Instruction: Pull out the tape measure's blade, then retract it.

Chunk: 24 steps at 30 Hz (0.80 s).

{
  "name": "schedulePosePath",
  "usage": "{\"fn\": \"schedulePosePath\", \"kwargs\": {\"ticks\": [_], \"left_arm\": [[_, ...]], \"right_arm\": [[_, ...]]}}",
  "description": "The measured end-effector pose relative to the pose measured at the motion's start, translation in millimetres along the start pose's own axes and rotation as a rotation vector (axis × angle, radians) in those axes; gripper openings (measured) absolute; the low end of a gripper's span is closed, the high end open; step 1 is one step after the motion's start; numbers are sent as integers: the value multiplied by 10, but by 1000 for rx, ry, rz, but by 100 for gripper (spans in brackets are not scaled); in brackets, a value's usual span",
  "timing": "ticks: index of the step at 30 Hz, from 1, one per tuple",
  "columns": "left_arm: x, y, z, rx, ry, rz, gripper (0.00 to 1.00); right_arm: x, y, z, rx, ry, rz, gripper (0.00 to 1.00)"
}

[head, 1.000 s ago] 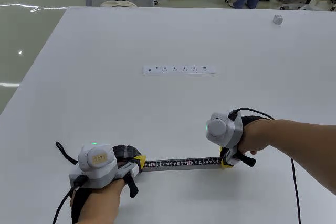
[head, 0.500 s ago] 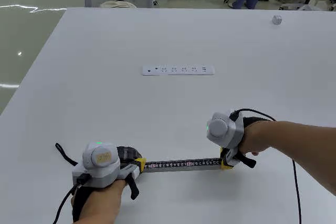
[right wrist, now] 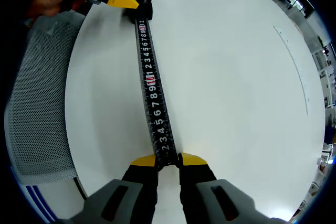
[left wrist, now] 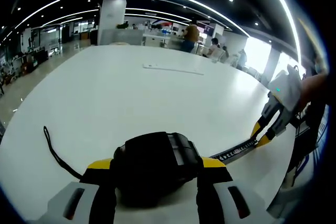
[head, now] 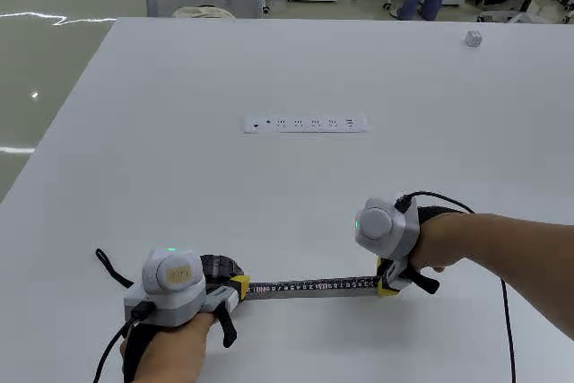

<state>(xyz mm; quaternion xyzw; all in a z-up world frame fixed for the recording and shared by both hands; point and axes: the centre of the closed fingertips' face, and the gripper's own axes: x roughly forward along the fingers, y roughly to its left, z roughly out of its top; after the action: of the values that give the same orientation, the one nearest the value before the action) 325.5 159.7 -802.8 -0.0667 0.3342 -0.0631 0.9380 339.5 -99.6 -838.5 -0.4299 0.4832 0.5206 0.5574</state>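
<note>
The black tape measure case (head: pixel 218 267) rests on the white table (head: pixel 287 195) at the near left, and my left gripper (head: pixel 235 286) is shut on it. In the left gripper view the case (left wrist: pixel 157 163) sits between the yellow-tipped jaws of the left gripper (left wrist: pixel 156 165). The blade (head: pixel 309 287) runs flat along the table to the right, out to about the 12 mark (right wrist: pixel 152 93). My right gripper (head: pixel 387 284) is shut on the blade's end, its yellow tips pinching it in the right gripper view (right wrist: pixel 168 157). The case's black wrist strap (head: pixel 109 265) trails to the left.
A white power strip (head: pixel 305 122) lies mid-table, well beyond the grippers. A small white object (head: pixel 473 37) sits at the far right. The table's near edge runs close behind both hands, with grey mesh (right wrist: pixel 42 93) beyond it. Office chairs and a person stand past the far edge.
The head view has shifted slightly. Both grippers keep their hold, and the drawn-out blade looks about the same length.
</note>
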Motion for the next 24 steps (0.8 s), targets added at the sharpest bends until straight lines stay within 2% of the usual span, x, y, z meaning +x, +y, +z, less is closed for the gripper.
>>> {"fn": "schedulePosePath", "kwargs": {"ticks": [24], "left_arm": [[-9,6,-1,-6,1,-8,58]], "right_arm": [[12,37,34,3,5,2,15]]}}
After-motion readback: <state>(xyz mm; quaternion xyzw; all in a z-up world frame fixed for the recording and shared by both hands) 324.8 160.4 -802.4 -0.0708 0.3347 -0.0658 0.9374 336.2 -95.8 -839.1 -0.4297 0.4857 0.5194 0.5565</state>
